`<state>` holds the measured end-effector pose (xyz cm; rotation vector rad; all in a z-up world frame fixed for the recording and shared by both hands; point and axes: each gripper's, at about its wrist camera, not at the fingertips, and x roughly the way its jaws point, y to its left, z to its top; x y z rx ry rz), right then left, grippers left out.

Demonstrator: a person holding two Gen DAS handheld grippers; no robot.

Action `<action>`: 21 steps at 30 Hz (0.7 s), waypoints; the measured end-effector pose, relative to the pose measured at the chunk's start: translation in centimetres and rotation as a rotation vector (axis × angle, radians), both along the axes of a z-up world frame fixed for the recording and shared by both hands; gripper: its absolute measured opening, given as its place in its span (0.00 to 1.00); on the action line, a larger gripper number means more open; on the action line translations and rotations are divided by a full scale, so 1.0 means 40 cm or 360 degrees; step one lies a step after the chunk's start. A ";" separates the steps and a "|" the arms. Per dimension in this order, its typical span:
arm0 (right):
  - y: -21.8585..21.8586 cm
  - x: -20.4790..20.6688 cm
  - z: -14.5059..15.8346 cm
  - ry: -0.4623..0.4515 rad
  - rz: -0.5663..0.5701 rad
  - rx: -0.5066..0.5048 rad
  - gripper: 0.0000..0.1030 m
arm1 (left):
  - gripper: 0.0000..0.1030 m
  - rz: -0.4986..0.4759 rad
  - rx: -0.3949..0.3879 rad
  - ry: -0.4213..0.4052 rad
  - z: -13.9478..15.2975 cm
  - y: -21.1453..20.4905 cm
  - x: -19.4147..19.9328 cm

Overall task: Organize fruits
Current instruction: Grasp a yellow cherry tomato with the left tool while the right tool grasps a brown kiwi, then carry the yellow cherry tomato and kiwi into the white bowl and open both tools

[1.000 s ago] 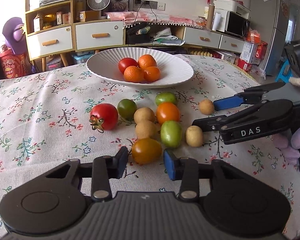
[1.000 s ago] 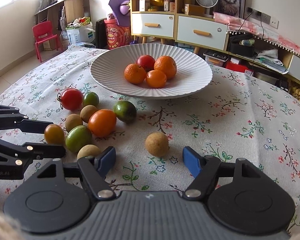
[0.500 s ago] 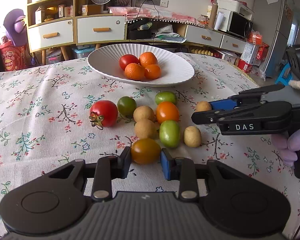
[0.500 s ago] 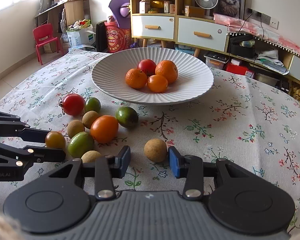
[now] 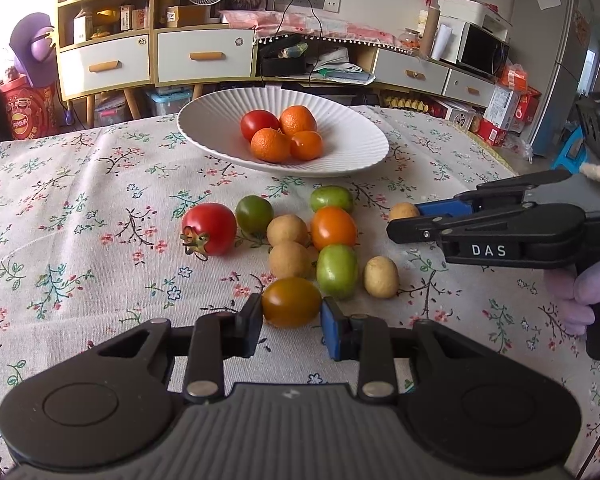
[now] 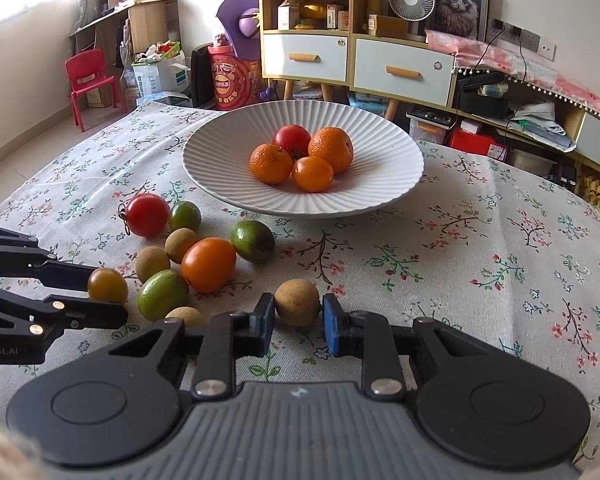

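A white ribbed bowl [image 5: 340,160] [image 6: 380,196] on the floral tablecloth holds a red tomato and three orange fruits. Loose fruit lies in front of it: a red tomato [image 5: 209,229], green and orange tomatoes and brown longans. My left gripper [image 5: 291,326] is shut on an amber-brown tomato [image 5: 291,302], seen also in the right wrist view [image 6: 107,285]. My right gripper [image 6: 298,322] is shut on a brown longan [image 6: 298,302], which shows in the left wrist view [image 5: 403,212] between its fingers.
The fruit cluster [image 6: 204,264] lies between the two grippers. Cabinets with drawers [image 5: 156,60], shelves and a fan stand behind the table. A red child's chair [image 6: 90,82] stands on the floor at the left.
Both grippers have closed from wide open onto their fruits: the left on the amber-brown tomato, the right on the brown longan. Both have moved slightly forward.
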<state>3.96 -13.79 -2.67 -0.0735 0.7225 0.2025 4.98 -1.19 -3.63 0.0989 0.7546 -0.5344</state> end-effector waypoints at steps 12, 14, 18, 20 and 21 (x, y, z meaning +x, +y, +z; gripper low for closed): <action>0.006 -0.001 0.046 -0.0061 0.0011 0.0076 0.22 | 0.25 0.0032 -0.0062 -0.0060 0.051 0.011 0.010; 0.007 -0.003 0.052 -0.0070 0.0016 0.0087 0.22 | 0.25 0.0040 -0.0070 -0.0074 0.059 0.012 0.014; 0.013 -0.004 0.062 -0.0084 0.0025 0.0092 0.22 | 0.25 0.0043 -0.0083 -0.0105 0.081 0.007 0.022; 0.016 -0.002 0.066 -0.0090 0.0027 0.0087 0.22 | 0.25 0.0036 -0.0083 -0.0125 0.092 0.001 0.028; 0.017 -0.001 0.069 -0.0093 0.0028 0.0085 0.22 | 0.25 0.0028 -0.0079 -0.0135 0.097 -0.004 0.032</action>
